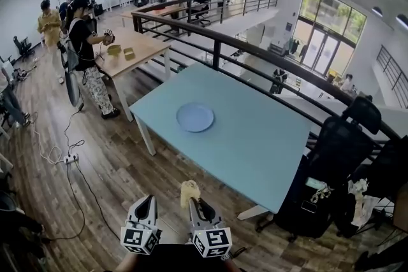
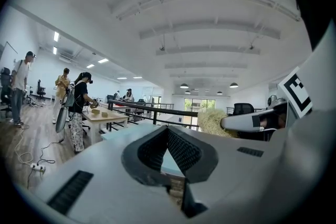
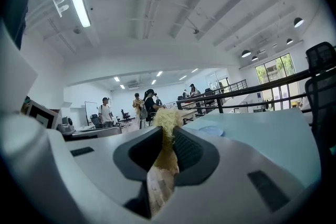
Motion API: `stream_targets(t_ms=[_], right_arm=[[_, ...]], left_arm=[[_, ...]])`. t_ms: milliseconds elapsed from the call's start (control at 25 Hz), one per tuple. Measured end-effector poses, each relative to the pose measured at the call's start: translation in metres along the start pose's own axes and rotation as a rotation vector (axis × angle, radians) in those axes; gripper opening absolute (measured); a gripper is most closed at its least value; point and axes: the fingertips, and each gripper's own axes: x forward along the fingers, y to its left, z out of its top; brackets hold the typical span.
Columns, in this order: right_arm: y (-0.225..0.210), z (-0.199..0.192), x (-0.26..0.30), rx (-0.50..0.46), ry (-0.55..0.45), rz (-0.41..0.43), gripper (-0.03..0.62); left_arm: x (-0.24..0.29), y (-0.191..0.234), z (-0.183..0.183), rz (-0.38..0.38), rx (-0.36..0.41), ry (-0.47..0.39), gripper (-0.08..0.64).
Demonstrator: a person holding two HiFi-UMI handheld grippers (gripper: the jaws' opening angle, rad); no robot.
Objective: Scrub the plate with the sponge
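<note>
A round light-blue plate point(image 1: 195, 117) lies bare near the left end of the pale blue table point(image 1: 255, 150), well ahead of both grippers. My right gripper point(image 1: 195, 202) hangs low over the wooden floor, short of the table's near edge, and is shut on a yellowish fibrous sponge point(image 1: 189, 188). In the right gripper view the sponge point(image 3: 167, 117) sticks up between the jaws of the gripper point(image 3: 167, 134), with the plate point(image 3: 212, 131) far off. My left gripper point(image 1: 145, 206) is beside it, shut with nothing in it point(image 2: 168, 131). The sponge point(image 2: 211, 122) shows to its right.
A black railing point(image 1: 255, 51) runs behind the table. Black office chairs point(image 1: 344, 143) crowd the table's right end. Several people stand around a wooden table point(image 1: 131, 48) at the back left. A power strip and cable point(image 1: 69, 158) lie on the floor at left.
</note>
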Motion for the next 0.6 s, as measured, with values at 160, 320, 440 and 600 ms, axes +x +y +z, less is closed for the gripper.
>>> stream_targets(t_ms=[160, 320, 440, 600], right_arm=[[-0.011, 0.003, 0.006, 0.002, -0.003, -0.001, 0.066], [-0.019, 0.005, 0.013, 0.003, -0.007, 0.000, 0.066], [-0.022, 0.008, 0.019, -0.003, -0.007, 0.002, 0.066], [-0.034, 0.008, 0.024, 0.000, -0.004, -0.017, 0.066]], left_arm=[[0.012, -0.001, -0.003, 0.005, -0.009, 0.007, 0.003], [0.022, 0.000, 0.001, 0.014, -0.014, -0.002, 0.003], [0.029, 0.007, 0.002, 0.033, -0.019, -0.004, 0.003], [0.036, 0.012, 0.002, 0.045, -0.015, -0.001, 0.003]])
